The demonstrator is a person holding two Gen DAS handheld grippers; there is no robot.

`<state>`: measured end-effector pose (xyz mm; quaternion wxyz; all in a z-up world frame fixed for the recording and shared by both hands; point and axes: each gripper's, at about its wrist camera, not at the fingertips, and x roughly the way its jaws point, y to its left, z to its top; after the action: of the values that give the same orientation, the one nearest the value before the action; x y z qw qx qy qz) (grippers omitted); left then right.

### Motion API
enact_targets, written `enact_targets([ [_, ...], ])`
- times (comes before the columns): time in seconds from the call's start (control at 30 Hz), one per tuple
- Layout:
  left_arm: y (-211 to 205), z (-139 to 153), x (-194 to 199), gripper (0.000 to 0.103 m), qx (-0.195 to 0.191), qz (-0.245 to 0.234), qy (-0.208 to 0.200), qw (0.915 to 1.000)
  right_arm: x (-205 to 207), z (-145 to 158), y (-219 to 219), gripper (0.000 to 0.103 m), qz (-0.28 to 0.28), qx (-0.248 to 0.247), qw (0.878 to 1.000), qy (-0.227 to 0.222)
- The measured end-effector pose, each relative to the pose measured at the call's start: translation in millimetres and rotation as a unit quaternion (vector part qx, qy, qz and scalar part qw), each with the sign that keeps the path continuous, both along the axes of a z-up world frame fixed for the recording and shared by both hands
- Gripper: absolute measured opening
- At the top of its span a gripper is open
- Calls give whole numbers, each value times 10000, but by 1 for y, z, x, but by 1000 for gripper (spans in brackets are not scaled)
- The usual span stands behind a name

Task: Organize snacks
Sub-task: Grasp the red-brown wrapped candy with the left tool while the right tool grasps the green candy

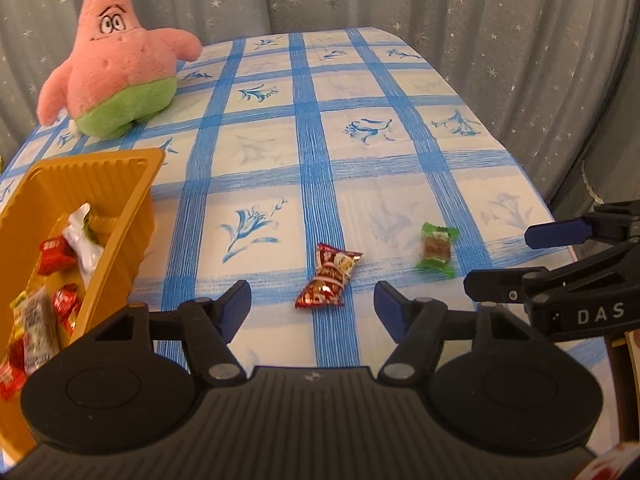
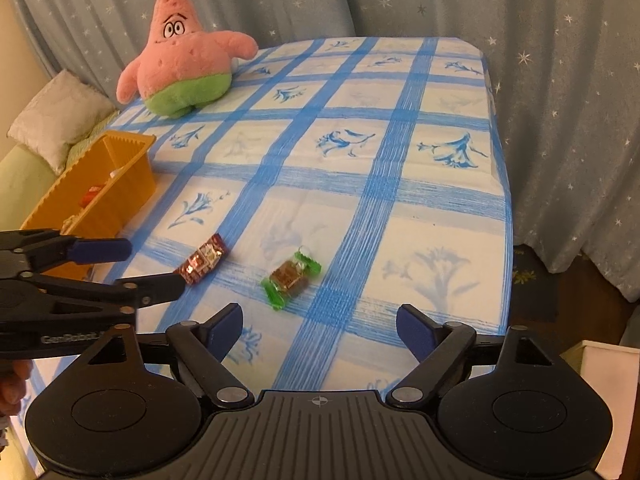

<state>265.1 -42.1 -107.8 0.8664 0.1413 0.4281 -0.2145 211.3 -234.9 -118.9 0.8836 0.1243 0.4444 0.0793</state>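
Observation:
A red snack packet lies on the blue-checked tablecloth, just ahead of my open left gripper. A green-wrapped candy lies to its right. An orange tray at the left holds several wrapped snacks. My right gripper shows at the right edge, open and empty. In the right wrist view, the right gripper is open just short of the green candy; the red packet lies by the left gripper, near the orange tray.
A pink star plush toy stands at the table's far left corner and also shows in the right wrist view. Grey star-print curtains surround the table. A white cushion lies left of the table. A white box sits low right.

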Motion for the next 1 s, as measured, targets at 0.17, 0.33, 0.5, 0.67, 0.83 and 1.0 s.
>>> enact_targets([
  [0.17, -7, -5, 11, 61, 60, -121, 8, 9999, 5, -2, 0, 75, -26, 19, 10000, 11],
  [0.33, -12, -12, 19, 54, 103, -235, 83, 9996, 8, -3, -1, 69, -48, 66, 10000, 44],
  [0.5, -16, -20, 24, 45, 128, -269, 196, 9994, 9, -5, -3, 68, -84, 89, 9999, 79],
  [0.67, -15, -24, 27, 33, 89, -230, 269, 9993, 10, -6, -3, 66, -86, 124, 9999, 84],
  [0.83, -13, -25, 28, 20, -9, -193, 354, 9992, 12, -7, -1, 61, -37, 162, 9998, 92],
  [1.0, -7, -24, 27, 20, -61, 6, 377, 9993, 16, -8, 3, 55, 21, 216, 9997, 97],
])
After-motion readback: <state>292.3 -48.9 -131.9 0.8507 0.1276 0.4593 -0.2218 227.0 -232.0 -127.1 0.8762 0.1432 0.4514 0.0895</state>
